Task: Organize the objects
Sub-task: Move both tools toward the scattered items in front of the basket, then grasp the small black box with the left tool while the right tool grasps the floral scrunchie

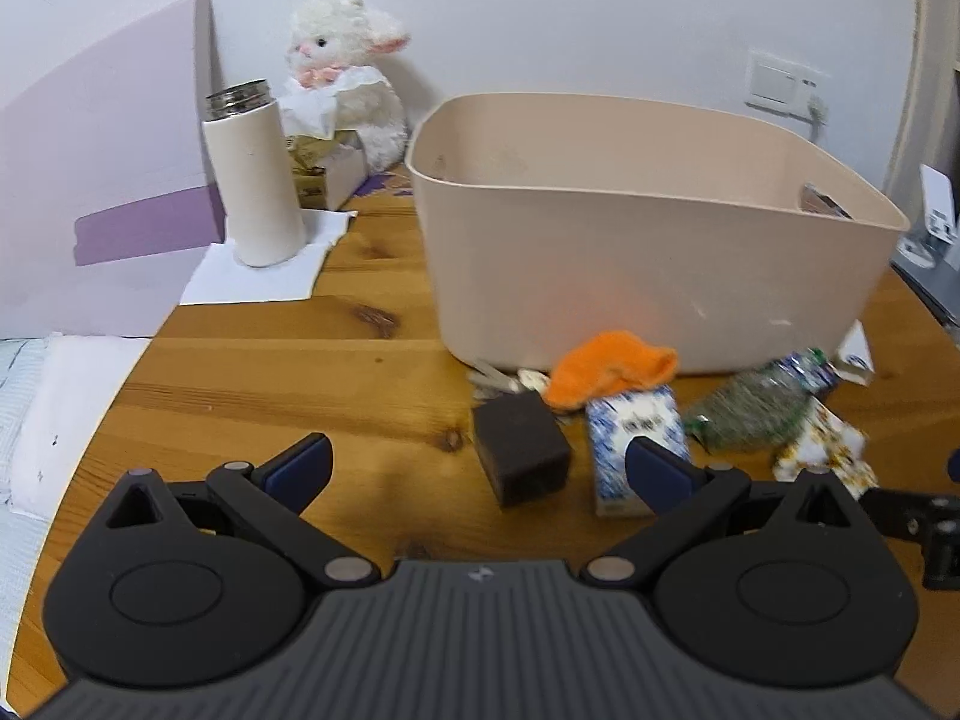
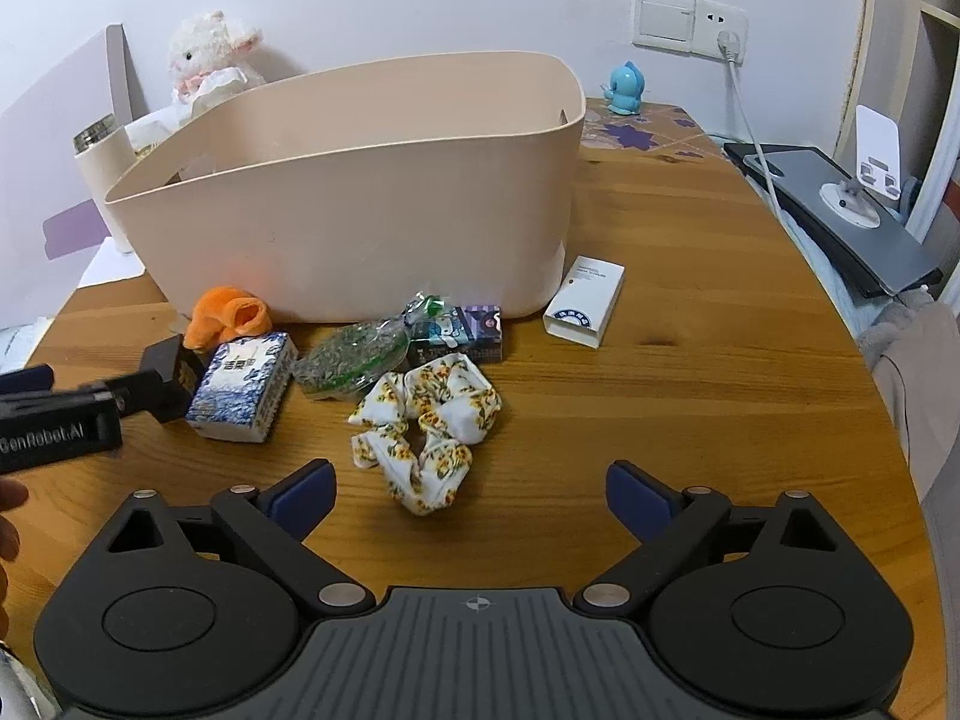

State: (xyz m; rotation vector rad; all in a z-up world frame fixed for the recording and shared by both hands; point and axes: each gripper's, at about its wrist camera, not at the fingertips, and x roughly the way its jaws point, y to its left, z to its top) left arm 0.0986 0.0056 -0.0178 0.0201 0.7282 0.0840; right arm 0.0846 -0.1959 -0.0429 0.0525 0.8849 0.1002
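Right hand-held gripper (image 2: 471, 495) gapes before scrunchie (image 2: 429, 438), bin (image 2: 360, 228) beyond.

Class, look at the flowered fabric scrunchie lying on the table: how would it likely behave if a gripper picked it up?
The scrunchie is crumpled, ruffled cloth, so it probably flops and sags. It looks light. Being soft, it should squash between the pads rather than slip or roll.

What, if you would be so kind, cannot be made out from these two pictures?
- Beige bin: its floor is hidden by its own front wall in both views.
- Green bag: motion-blurred in the left wrist view.
- Keys: mostly hidden behind the dark block.
- Tissue pack print: too small to read.
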